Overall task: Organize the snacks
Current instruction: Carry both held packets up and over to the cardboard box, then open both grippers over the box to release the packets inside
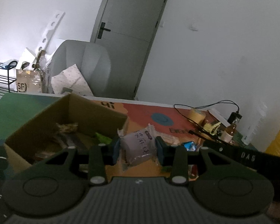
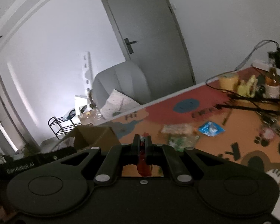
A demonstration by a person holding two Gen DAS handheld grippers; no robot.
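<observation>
My left gripper (image 1: 137,148) is shut on a grey snack packet (image 1: 139,147) with dark lettering, held above the table just right of an open cardboard box (image 1: 37,123) that has several snacks inside. My right gripper (image 2: 142,143) is shut on a thin red snack wrapper (image 2: 144,165) that hangs down between its fingers. The cardboard box (image 2: 97,135) shows to its left. A blue packet (image 2: 211,128), a pale packet (image 2: 177,128) and a green packet (image 2: 183,140) lie loose on the colourful table mat (image 2: 239,130).
At the table's far right stand a yellow tape roll (image 1: 197,114), a small brown bottle (image 1: 231,128), a black charger with cable (image 1: 234,116) and a black stand. Behind the table are a grey door (image 1: 128,37), a grey armchair and a cardboard carton (image 1: 28,83).
</observation>
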